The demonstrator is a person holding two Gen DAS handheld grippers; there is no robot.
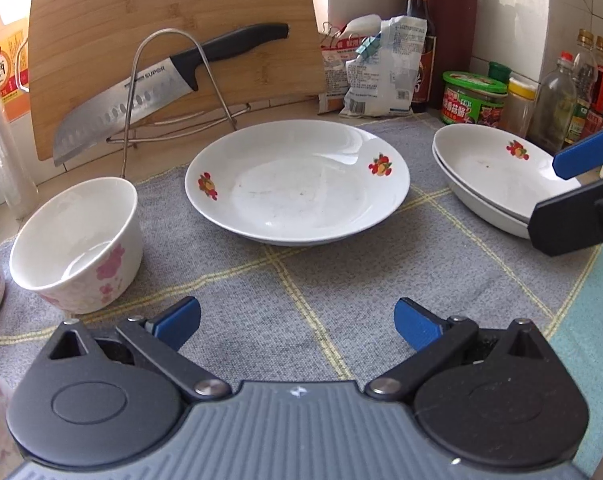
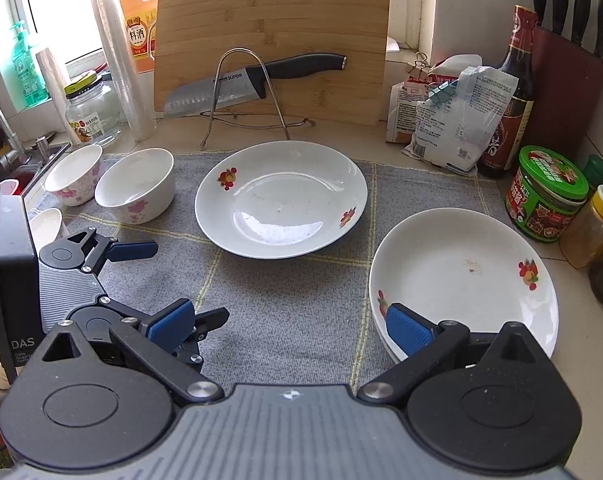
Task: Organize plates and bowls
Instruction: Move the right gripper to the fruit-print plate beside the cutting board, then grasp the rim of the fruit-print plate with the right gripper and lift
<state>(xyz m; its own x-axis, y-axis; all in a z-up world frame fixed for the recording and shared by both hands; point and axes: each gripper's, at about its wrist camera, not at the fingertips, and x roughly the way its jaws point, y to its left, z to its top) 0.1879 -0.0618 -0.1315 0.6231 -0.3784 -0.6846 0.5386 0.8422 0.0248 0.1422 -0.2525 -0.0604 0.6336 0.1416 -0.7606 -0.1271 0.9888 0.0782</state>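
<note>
A white plate with fruit prints (image 1: 297, 188) (image 2: 281, 198) lies on the grey mat (image 1: 301, 280) at the centre. Two stacked plates (image 1: 497, 172) (image 2: 461, 276) lie at the right. A white bowl with pink flowers (image 1: 77, 240) (image 2: 137, 188) stands at the left, a second bowl (image 2: 75, 174) beside it. My left gripper (image 1: 297, 320) is open and empty above the mat, short of the centre plate. My right gripper (image 2: 293, 324) is open and empty, its right fingertip over the near rim of the stacked plates; it also shows in the left wrist view (image 1: 561, 188).
A cutting board (image 2: 269, 40) leans at the back with a knife (image 2: 241, 84) on a wire rack. Bags, sauce bottles and jars (image 2: 549, 196) crowd the back right. A glass jar (image 2: 93, 112) and a sink (image 2: 17, 160) are at the left.
</note>
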